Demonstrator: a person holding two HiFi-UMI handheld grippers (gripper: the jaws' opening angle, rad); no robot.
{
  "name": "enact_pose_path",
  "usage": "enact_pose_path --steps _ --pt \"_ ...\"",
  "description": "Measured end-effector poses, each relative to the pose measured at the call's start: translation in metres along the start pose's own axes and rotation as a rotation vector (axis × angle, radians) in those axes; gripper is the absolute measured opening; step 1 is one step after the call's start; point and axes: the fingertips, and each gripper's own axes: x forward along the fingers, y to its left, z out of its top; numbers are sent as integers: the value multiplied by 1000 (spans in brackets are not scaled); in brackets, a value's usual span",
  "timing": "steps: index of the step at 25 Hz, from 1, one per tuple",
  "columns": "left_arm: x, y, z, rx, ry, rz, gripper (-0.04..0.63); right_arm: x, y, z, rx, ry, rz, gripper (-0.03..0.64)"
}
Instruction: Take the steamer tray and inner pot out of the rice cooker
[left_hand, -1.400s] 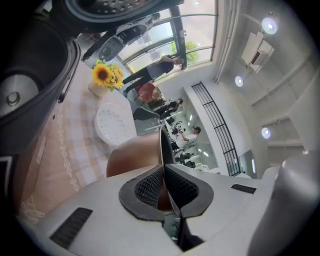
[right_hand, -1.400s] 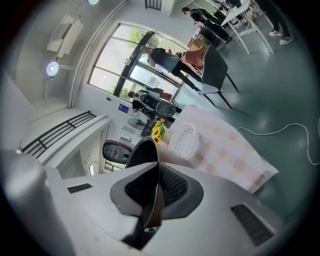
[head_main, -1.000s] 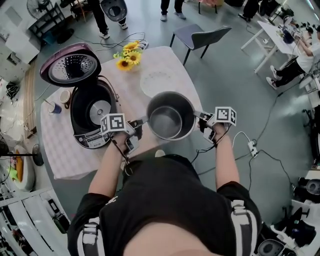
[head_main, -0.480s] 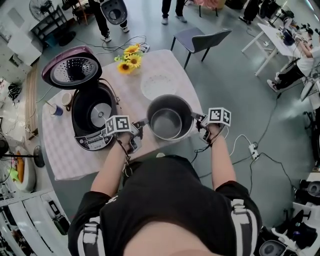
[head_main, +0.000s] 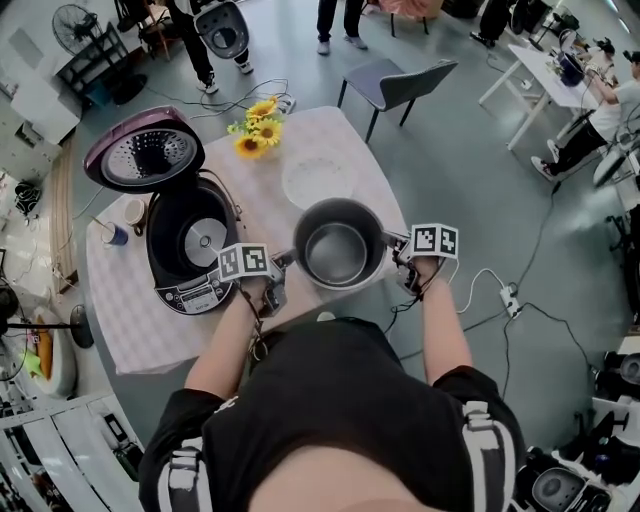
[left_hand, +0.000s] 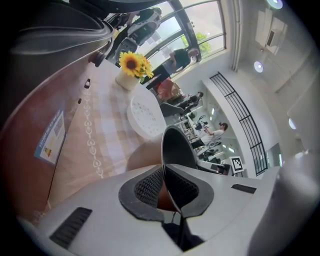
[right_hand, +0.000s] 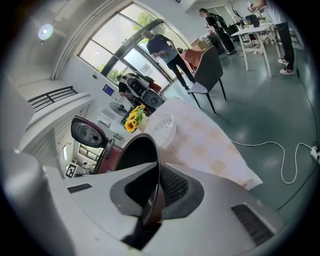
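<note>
White steamer tray (head_main: 318, 180) and sunflowers (head_main: 255, 128) lie beyond the inner pot (head_main: 338, 250).

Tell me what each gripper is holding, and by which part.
Both hold the inner pot by its rim: the left gripper is clamped on the rim's left side, the right gripper on its right side.

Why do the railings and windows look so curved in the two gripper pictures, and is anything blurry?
Left gripper view: fisheye lens bends the railing; corners go dark; window glares. Right gripper view: same bending and dark corners. Head view: sharp, evenly lit.
</note>
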Motion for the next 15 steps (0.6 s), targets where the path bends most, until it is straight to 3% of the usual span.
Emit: enact_pose_path --steps 3,7,10,13,15 --pt "1 -4 1 83 11 31 14 -1 1 1 -52 -6 -61 14" --pt "-3 -8 6 283 -6 160 26 -5 8 4 -360 -25 -257 20" --pt "-19 -21 30 481 -111 241 31 -16 31 29 -529 -156 -347 21" --pt "-40 -50 60 657 -245 261 35 -31 70 64 -601 -334 -345 21" --pt "-64 -74 83 759 -380 275 35 -44 103 83 -654 -459 -322 20"
